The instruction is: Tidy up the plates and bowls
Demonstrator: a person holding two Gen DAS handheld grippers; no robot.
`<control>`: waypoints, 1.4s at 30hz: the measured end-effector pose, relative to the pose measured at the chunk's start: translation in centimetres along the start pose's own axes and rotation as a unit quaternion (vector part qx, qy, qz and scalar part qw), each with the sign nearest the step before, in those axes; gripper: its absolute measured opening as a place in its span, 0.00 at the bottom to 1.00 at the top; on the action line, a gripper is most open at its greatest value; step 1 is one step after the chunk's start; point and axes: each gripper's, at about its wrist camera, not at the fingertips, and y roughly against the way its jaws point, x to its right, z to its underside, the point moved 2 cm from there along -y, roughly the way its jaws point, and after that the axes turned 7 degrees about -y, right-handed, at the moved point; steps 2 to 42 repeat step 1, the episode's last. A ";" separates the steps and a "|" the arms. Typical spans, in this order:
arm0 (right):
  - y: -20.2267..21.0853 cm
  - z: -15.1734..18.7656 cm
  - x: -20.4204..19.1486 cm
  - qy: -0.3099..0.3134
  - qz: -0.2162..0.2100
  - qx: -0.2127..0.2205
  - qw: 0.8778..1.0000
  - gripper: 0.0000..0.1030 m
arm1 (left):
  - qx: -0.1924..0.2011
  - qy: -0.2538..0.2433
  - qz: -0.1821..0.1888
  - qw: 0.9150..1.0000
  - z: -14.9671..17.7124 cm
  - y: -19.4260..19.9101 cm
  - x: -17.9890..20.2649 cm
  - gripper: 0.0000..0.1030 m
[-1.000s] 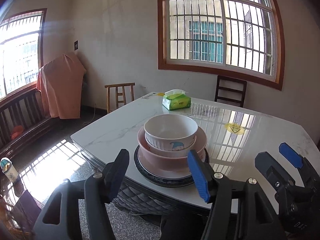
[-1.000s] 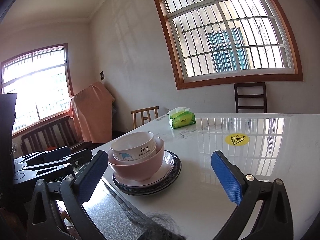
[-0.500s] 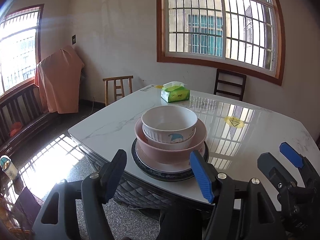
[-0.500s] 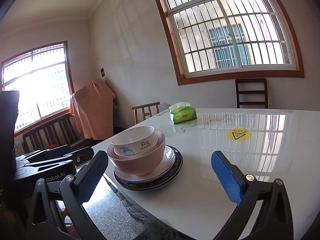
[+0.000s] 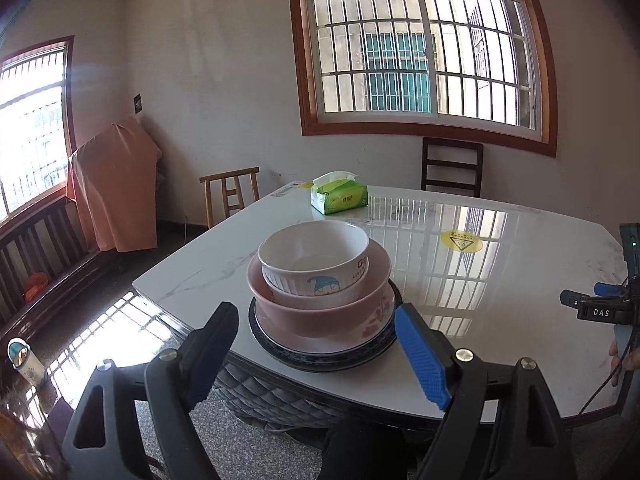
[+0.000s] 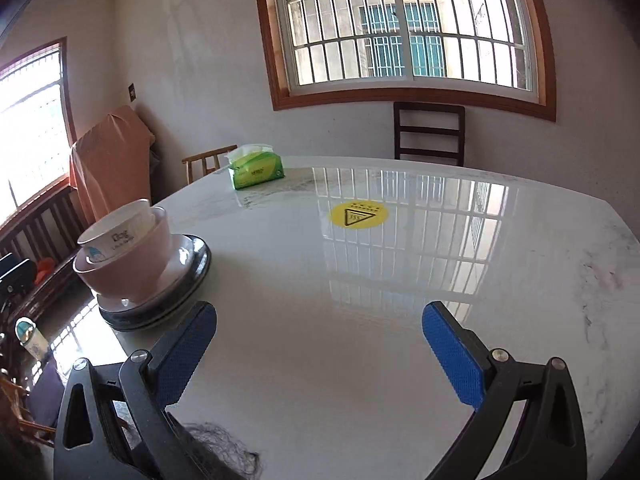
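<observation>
Crockery is sitting in one stack near the corner of the marble table (image 5: 500, 344): a white bowl (image 5: 314, 256) with a blue cartoon figure is nesting in a pink bowl (image 5: 320, 308), which is resting on a white plate (image 5: 316, 346) over a dark-rimmed plate (image 5: 320, 360). In the left wrist view the left gripper (image 5: 316, 348) is hovering just short of this stack, its jaws having just been opening and now standing wide; the stack's near edge is lying roughly between the fingertips, with no pad pressing on it. The right gripper (image 6: 318, 354) is also gaping wide with only bare tabletop between its blue pads (image 6: 452, 360), and the stack is lying well off to its left. Farther back, a green tissue pack (image 5: 339, 199) and a yellow warning sticker (image 5: 461, 241) are lying on the table.
</observation>
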 end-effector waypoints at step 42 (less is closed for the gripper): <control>-1.0 -0.3 1.9 -0.003 0.030 -0.021 0.999 1.00 | -0.007 -0.001 0.008 1.000 0.0 -0.2 0.3 0.80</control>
